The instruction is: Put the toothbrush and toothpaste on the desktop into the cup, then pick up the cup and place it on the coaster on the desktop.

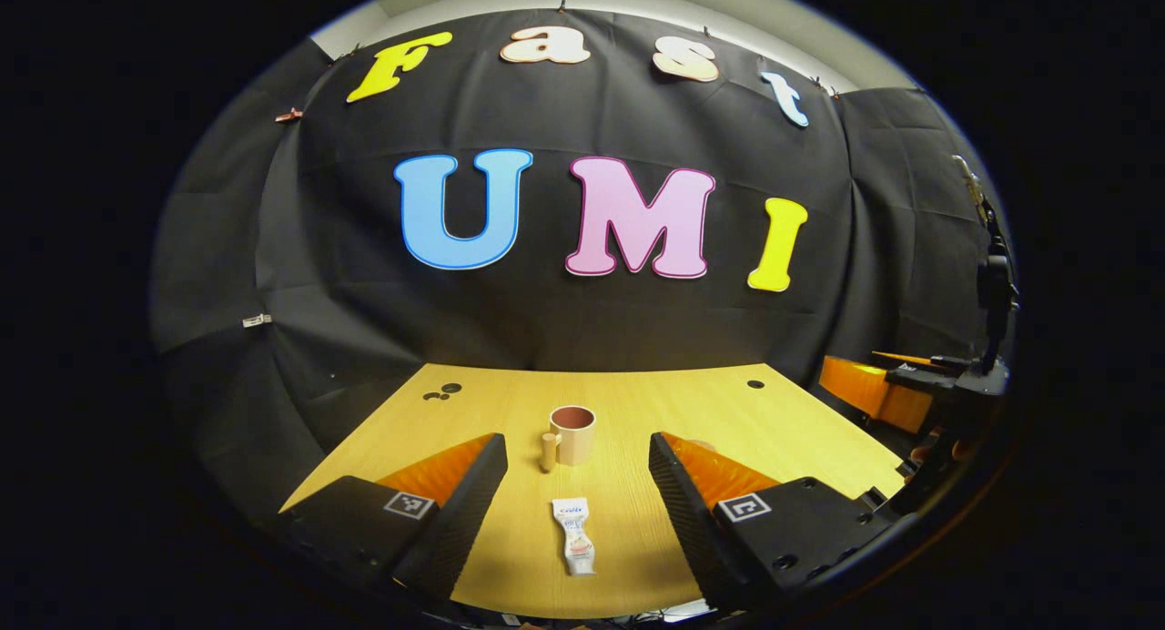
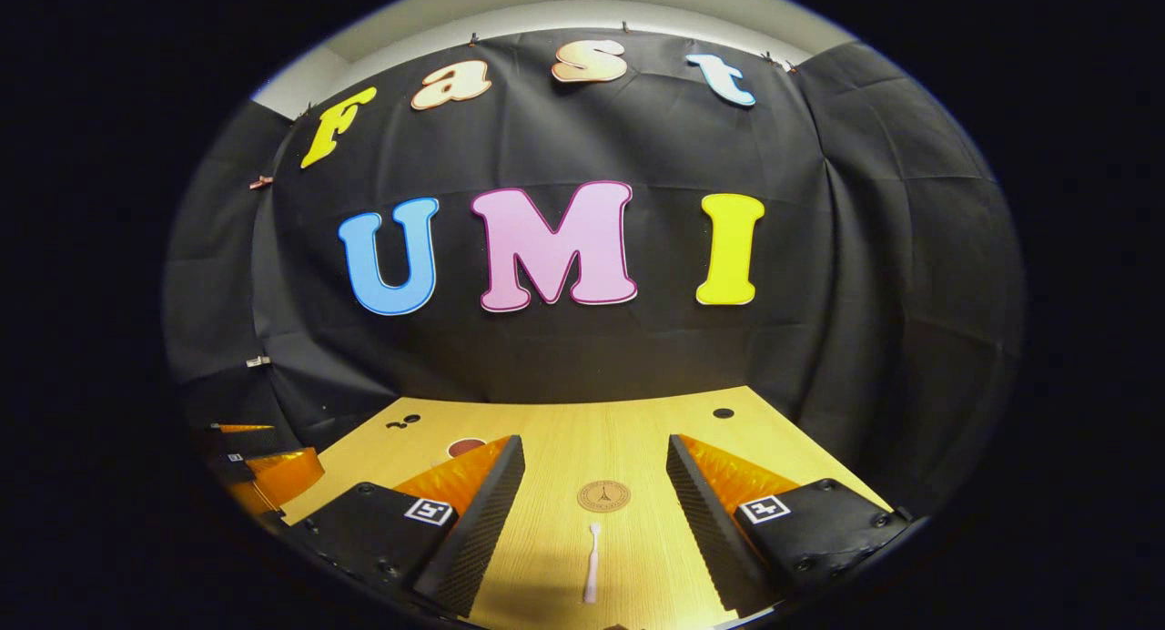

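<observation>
On the wooden surface (image 1: 783,430), items listed left to right, by view:

- Left gripper view, left gripper (image 1: 578,489): jaws spread wide, holding nothing, raised above the near part of the surface.
- Left gripper view, cup (image 1: 572,434): beige outside, reddish-brown inside, standing upright at mid-surface beyond the jaws, with a stubby handle on its left side.
- Left gripper view, toothpaste (image 1: 574,535): small white tube with a printed label, lying flat lengthwise between the two fingers, nearer to the camera than the cup and apart from it.
- Left gripper view, right gripper (image 1: 896,389): seen at the far right edge, off the side of the surface; how its jaws stand cannot be told from here.
- Right gripper view, left gripper (image 2: 264,471): partly seen at the far left edge.
- Right gripper view, cup (image 2: 466,447): just its reddish rim, peeping out behind the left finger.
- Right gripper view, right gripper (image 2: 596,521): jaws spread wide, holding nothing.
- Right gripper view, coaster (image 2: 603,496): round, tan disc with a dark central emblem, lying flat between the fingers.
- Right gripper view, toothbrush (image 2: 592,564): slim, pale pink, lying flat with its head pointing towards the coaster, just short of it, not touching.
</observation>
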`<action>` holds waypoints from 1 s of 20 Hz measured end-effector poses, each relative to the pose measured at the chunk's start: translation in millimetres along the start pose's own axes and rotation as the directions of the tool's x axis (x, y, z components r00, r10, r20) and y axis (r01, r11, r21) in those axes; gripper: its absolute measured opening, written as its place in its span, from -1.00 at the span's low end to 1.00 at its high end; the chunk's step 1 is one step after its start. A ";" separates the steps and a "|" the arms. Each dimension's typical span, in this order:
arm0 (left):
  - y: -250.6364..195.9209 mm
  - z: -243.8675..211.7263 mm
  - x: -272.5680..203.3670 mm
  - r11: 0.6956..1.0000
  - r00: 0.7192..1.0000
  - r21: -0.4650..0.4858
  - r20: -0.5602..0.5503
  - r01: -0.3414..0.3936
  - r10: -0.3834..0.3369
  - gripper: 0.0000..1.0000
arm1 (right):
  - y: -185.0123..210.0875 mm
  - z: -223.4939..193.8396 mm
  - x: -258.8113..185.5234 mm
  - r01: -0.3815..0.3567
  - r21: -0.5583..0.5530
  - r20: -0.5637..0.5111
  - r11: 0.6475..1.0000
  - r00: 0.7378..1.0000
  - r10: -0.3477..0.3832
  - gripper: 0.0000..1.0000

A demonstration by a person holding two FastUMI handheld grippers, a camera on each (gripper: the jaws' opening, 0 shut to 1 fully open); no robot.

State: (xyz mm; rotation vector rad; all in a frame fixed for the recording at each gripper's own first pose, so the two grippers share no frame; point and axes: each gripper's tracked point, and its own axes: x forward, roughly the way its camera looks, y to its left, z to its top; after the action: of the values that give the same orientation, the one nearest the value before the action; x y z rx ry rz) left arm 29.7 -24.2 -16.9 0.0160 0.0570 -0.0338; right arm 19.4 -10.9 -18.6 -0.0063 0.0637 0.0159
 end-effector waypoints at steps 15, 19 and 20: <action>13.5 -16.1 27.0 0.999 0.998 -0.040 -0.047 -0.033 0.031 0.95 | -25.6 -21.4 28.2 0.064 0.022 -0.090 0.998 0.994 -0.061 0.94; 23.2 -22.2 39.6 0.997 0.997 -0.064 -0.062 -0.051 0.047 0.94 | -29.8 -28.2 37.4 0.067 0.025 -0.112 0.997 0.992 -0.064 0.94; 25.9 -24.4 42.9 0.996 0.996 -0.066 -0.069 -0.055 0.050 0.95 | -31.0 -29.7 39.7 0.069 0.026 -0.118 0.997 0.991 -0.066 0.94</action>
State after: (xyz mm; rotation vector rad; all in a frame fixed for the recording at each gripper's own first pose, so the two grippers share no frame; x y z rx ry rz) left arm 72.0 0.6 -43.3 -0.0491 0.1253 0.0211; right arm 57.7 -41.4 -50.6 0.0209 0.1812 -0.0531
